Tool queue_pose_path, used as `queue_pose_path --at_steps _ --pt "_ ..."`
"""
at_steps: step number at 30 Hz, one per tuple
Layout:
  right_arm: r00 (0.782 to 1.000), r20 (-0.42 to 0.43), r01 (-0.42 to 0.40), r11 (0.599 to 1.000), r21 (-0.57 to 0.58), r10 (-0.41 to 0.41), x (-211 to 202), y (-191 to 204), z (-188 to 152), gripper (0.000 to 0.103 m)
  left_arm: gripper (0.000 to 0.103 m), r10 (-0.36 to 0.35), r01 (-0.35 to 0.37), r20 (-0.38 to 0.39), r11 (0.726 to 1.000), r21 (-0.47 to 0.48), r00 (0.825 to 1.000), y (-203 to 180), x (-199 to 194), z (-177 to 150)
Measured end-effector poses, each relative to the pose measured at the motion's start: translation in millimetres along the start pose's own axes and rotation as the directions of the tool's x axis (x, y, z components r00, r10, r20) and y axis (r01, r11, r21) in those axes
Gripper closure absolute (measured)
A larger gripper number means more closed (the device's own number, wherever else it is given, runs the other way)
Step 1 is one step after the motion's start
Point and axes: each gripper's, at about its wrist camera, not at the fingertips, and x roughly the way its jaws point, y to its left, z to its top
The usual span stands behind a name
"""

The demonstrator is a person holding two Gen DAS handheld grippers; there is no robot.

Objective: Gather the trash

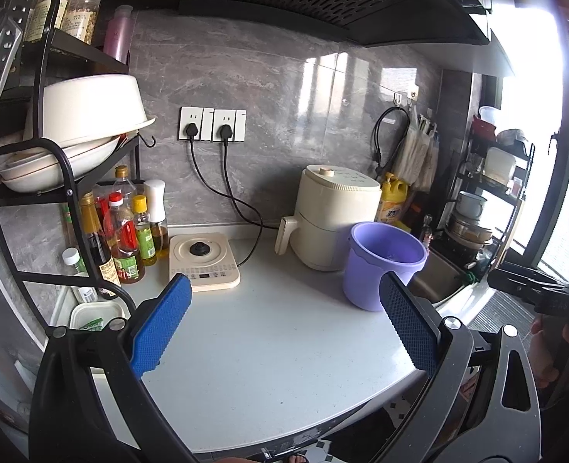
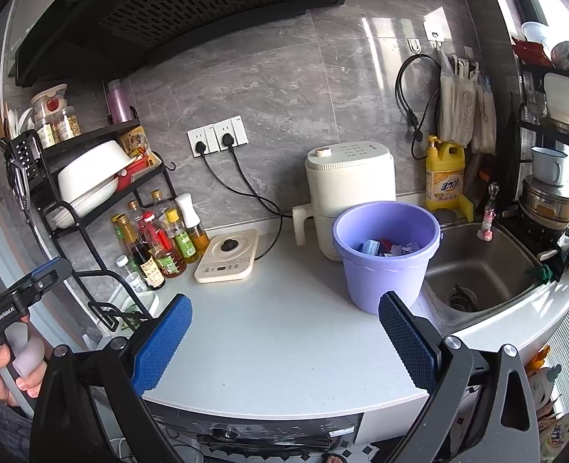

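Note:
A purple bucket point(image 1: 377, 266) point(image 2: 386, 254) stands on the white counter point(image 1: 269, 347) point(image 2: 280, 332), in front of a cream air fryer. In the right wrist view, several pieces of trash point(image 2: 388, 247) lie inside it, blue, red and clear. My left gripper point(image 1: 284, 322) hovers open over the counter's front part, with nothing between its blue pads. My right gripper point(image 2: 284, 337) is open too, empty, above the counter's front edge and short of the bucket. Each hand-held gripper shows at the edge of the other's view.
A cream air fryer point(image 2: 348, 189) and a small induction plate point(image 2: 228, 256) sit at the back, both plugged in. Sauce bottles point(image 2: 157, 239) and a black dish rack point(image 1: 64, 146) crowd the left. A steel sink point(image 2: 477, 270) lies right of the bucket, with a yellow detergent bottle point(image 2: 444, 177) behind.

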Motion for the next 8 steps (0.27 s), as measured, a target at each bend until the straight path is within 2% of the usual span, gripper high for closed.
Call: queue_pose_path --at_steps 8 --pt "0.999 -0.022 0.043 0.999 -0.027 -0.043 5 -1 3 0.008 0.006 -0.057 0.055 -0.038 0.997 -0.05 0.998 4 33 -4"
